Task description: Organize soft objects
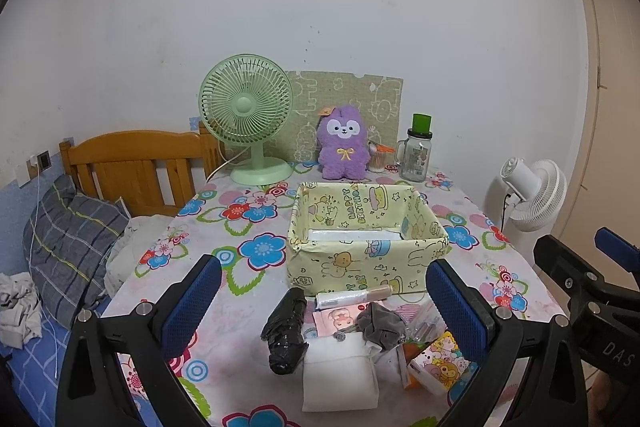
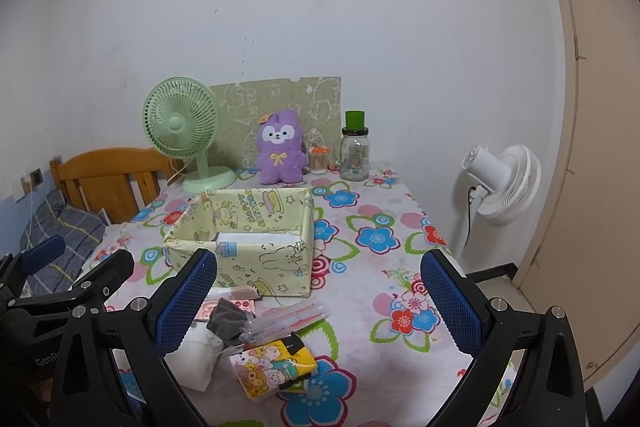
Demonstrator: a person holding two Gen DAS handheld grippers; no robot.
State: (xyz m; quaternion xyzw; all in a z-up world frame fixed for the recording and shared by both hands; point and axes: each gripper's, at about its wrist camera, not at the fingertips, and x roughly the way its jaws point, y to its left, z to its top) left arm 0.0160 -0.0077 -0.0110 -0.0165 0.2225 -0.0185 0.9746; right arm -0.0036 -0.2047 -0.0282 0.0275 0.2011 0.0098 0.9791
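Observation:
A yellow cartoon-print box (image 1: 360,259) (image 2: 256,259) stands open in the middle of the flowered table, with a white item lying inside. In front of it lies a small pile: a black rolled bag (image 1: 285,331), a white folded pad (image 1: 340,375) (image 2: 192,363), a grey scrunchie (image 1: 380,323) (image 2: 228,319), a cartoon tissue pack (image 1: 438,363) (image 2: 272,367) and a clear packet (image 2: 288,317). My left gripper (image 1: 326,303) is open and empty above the pile. My right gripper (image 2: 318,303) is open and empty, just right of the pile.
A green desk fan (image 1: 248,123), a purple plush (image 1: 343,147), a cotton-swab pot (image 1: 378,157) and a glass jar with green lid (image 1: 416,155) line the table's back edge. A bed with wooden headboard (image 1: 132,167) lies left. A white floor fan (image 2: 500,187) stands right.

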